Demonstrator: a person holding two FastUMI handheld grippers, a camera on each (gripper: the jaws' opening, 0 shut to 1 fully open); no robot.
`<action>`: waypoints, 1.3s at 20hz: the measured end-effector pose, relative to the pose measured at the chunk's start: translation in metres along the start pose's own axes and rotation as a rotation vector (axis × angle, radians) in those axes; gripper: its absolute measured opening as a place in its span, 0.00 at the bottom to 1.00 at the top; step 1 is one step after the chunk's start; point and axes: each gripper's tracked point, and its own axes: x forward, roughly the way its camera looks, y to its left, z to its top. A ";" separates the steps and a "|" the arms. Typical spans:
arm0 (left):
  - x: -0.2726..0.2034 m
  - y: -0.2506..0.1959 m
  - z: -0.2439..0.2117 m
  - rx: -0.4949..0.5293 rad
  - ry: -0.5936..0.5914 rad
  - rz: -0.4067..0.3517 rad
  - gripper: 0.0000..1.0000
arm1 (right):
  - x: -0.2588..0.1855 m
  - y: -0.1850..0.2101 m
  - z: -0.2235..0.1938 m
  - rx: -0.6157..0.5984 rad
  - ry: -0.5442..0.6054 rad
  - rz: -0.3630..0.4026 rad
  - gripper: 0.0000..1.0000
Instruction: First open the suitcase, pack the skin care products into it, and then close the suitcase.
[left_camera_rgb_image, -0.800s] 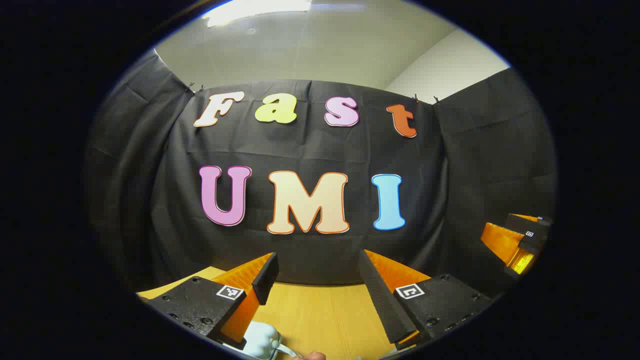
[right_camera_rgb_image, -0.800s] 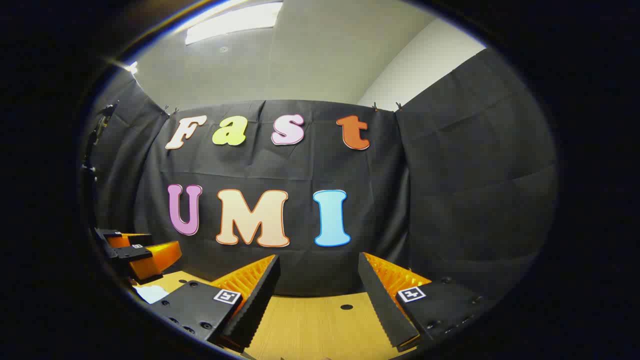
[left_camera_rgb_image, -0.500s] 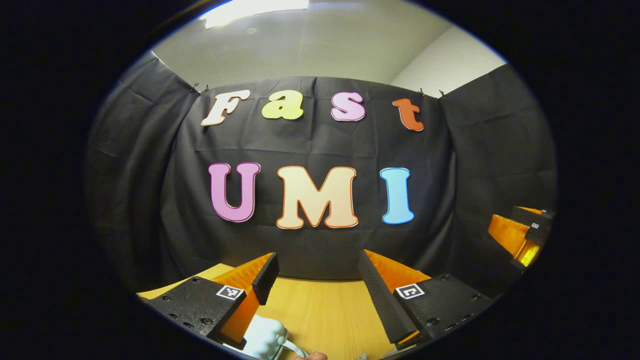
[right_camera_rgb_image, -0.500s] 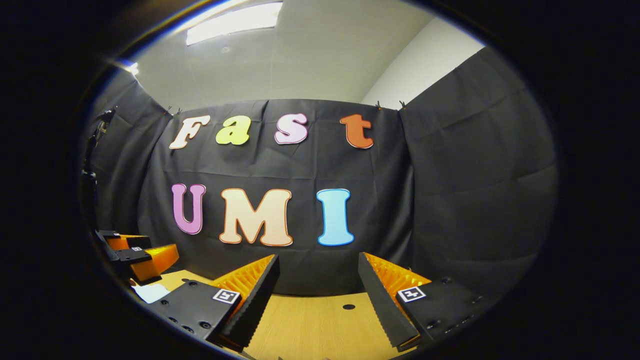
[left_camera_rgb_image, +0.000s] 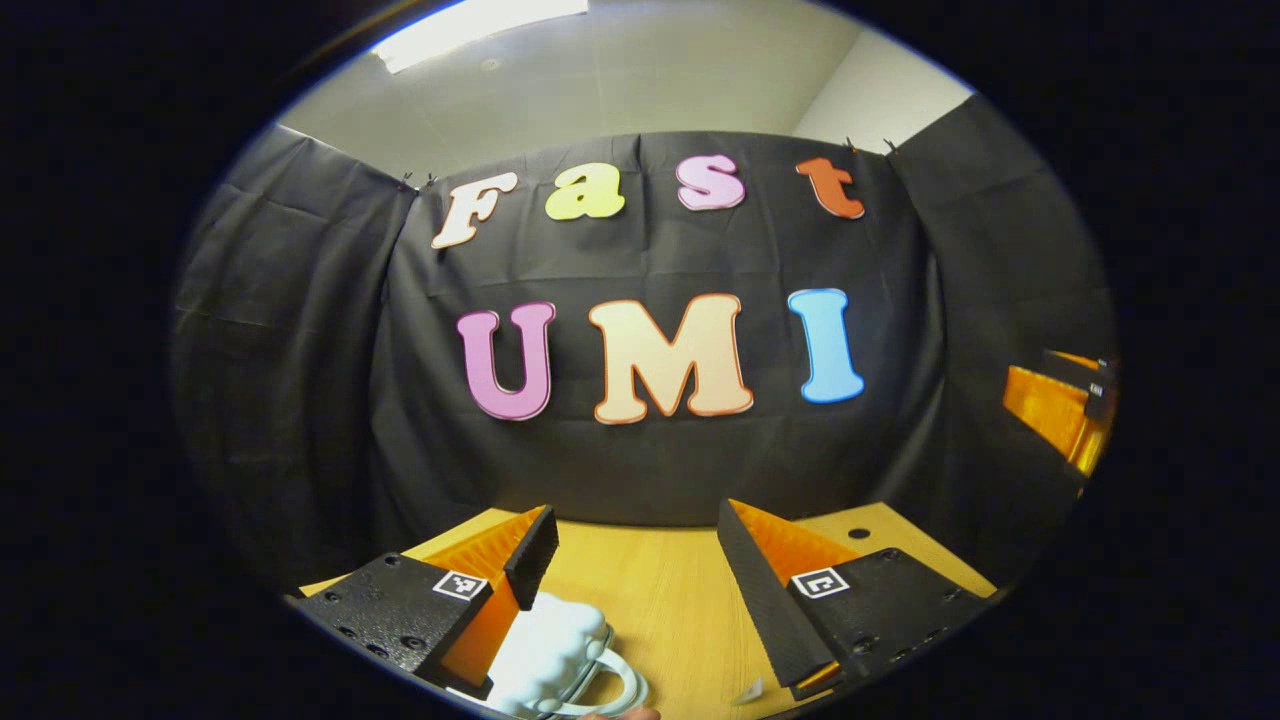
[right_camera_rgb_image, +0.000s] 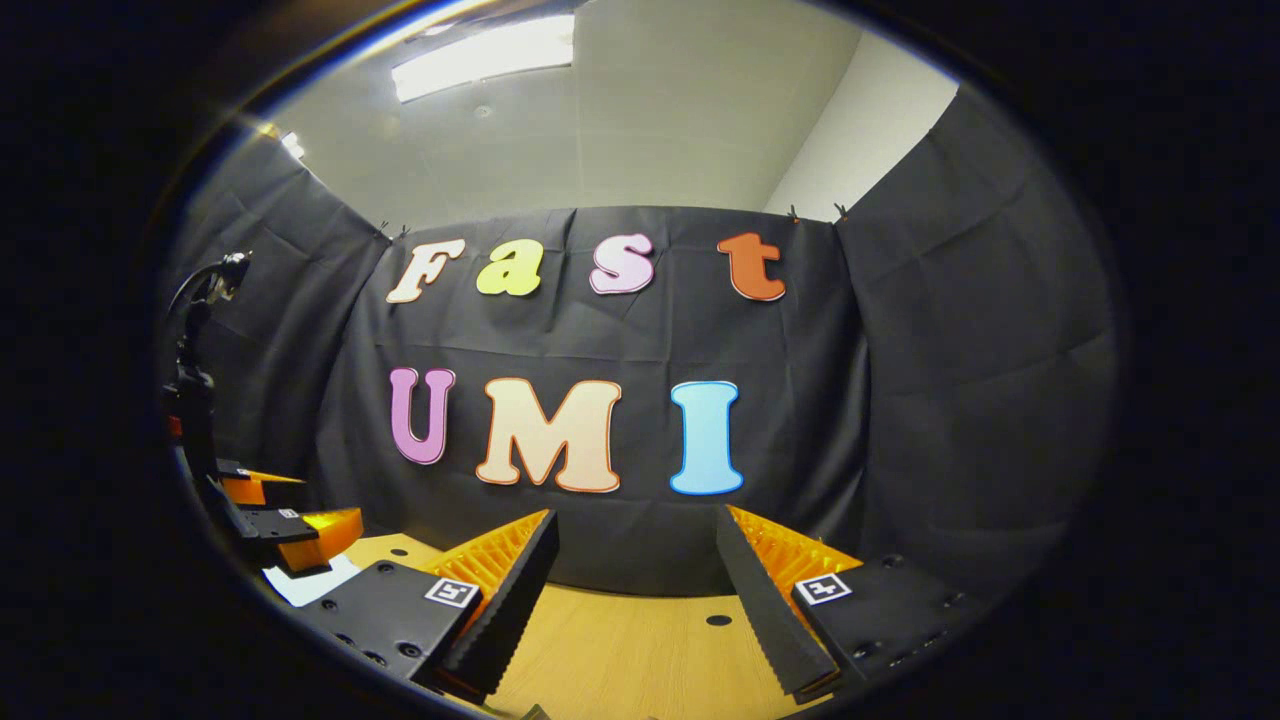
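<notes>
A pale, ridged thing with a loop handle (left_camera_rgb_image: 555, 650), which may be the suitcase's top, lies on the wooden table (left_camera_rgb_image: 670, 600) just below my left gripper (left_camera_rgb_image: 635, 522). It sits against the inner side of the left finger, partly hidden by it. That gripper is open with nothing between its fingers. My right gripper (right_camera_rgb_image: 635, 522) also stands open and holds nothing above the table (right_camera_rgb_image: 620, 650). Each gripper shows at the edge of the other's view: the right one (left_camera_rgb_image: 1060, 410) far right, the left one (right_camera_rgb_image: 290, 525) far left. No skin care products can be made out.
Black booth cloth (left_camera_rgb_image: 300, 350) walls the table at the back and sides. A small round hole (right_camera_rgb_image: 718, 620) marks the tabletop. A white patch (right_camera_rgb_image: 305, 585) lies under the left gripper. A black stand (right_camera_rgb_image: 200, 300) rises at the far left.
The left gripper view has tipped downward, so more table and more of the pale ridged thing with its handle show. The right gripper view has swung slightly left. Both grippers stayed open.
</notes>
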 end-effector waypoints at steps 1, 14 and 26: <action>-0.002 0.000 -0.015 0.017 0.033 -0.011 0.94 | 0.000 0.005 0.000 0.007 -0.003 0.008 0.99; -0.012 -0.009 -0.189 0.098 0.531 -0.166 0.89 | -0.006 0.009 -0.032 -0.028 0.099 -0.075 0.98; -0.022 -0.011 -0.279 0.003 0.890 -0.159 0.84 | -0.009 -0.002 -0.031 -0.094 0.128 -0.114 0.98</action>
